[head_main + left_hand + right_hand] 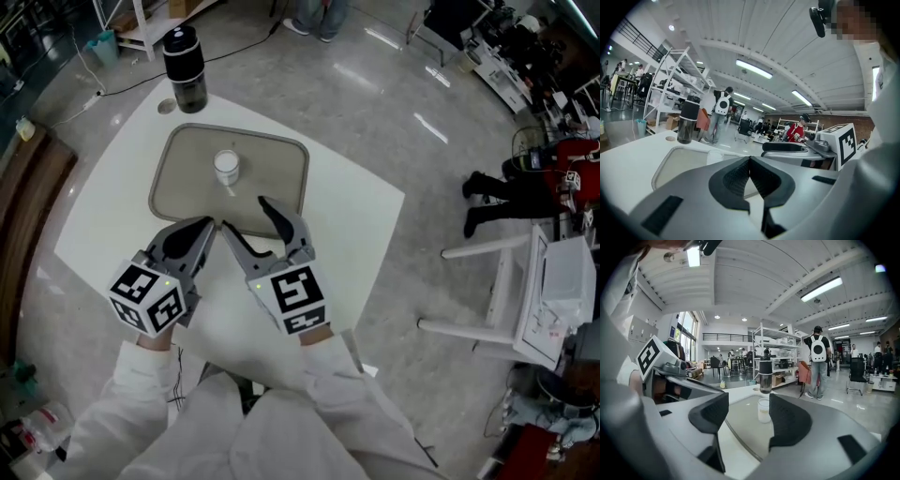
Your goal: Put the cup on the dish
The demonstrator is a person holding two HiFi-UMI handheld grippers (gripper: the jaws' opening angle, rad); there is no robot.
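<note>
Polished workshop floor surrounds the white bench (356, 216), and the grey dish (272, 178) lies flat toward its far side. The cup (227, 167) stands upright on the dish, a little beyond its middle, with bare dish all round it and nothing touching it. That placement already matches what the task asks, so the job looks either finished or about to be set up afresh; the pictures alone do not settle which.

A dark bottle (186, 69) stands on the bench just past the far rim of the dish, clear of the work.

Both tools hover at the near rim of the dish, side by side and pointed toward the cup. The left tool (208, 223) is clenched on nothing: its own view shows the two pads meeting along a single seam with no gap. The right tool (244, 214) is released, its jaws spread with only air between them, and its own view frames the distant cup in that gap. Neither is near enough to the cup to touch it. Being lined up and spread, the right one seems the readier to reach in should the cup need handling.
</note>
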